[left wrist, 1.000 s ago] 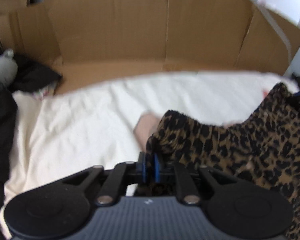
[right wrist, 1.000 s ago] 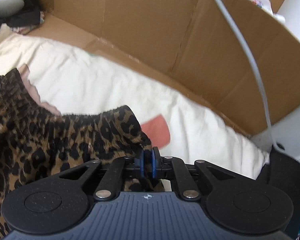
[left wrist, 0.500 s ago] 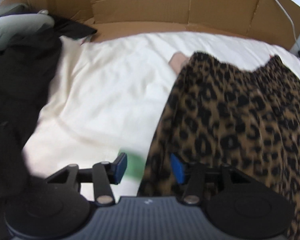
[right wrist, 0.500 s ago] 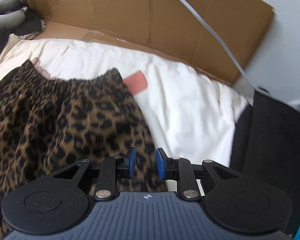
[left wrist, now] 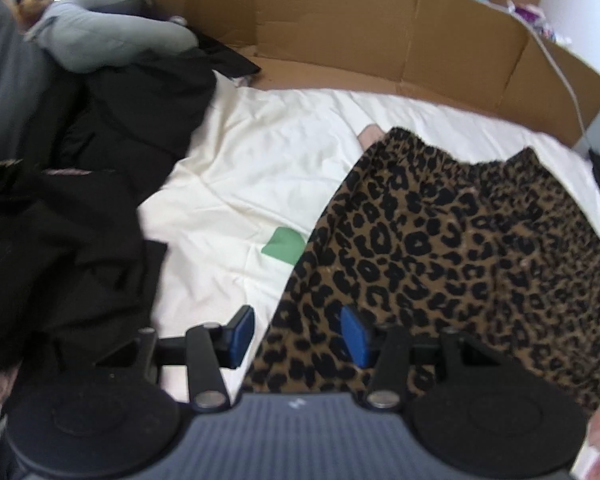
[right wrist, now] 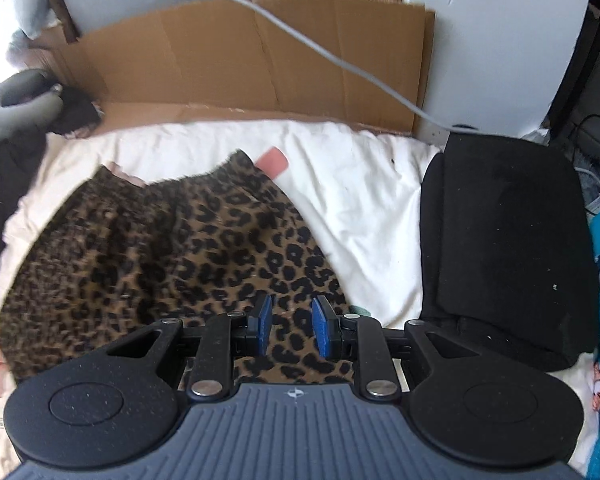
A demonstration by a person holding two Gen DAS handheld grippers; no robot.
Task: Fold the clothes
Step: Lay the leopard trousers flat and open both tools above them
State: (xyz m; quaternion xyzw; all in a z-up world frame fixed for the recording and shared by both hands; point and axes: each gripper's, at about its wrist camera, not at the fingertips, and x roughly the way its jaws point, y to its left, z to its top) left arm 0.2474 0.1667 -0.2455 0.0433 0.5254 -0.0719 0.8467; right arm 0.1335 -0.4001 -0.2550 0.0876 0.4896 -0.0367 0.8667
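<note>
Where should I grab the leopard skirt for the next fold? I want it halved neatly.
Judging by how it lies, take the leopard skirt at its two near hem corners, coming from above on the near side. It lies spread flat on the white sheet, narrow waistband far, so the wide hem could lift over to meet it.

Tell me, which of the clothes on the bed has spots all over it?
The leopard-print skirt, spread flat on the white sheet. It is brown with black spots. The clothes heaped on the left and the folded pile on the right are plain black.
</note>
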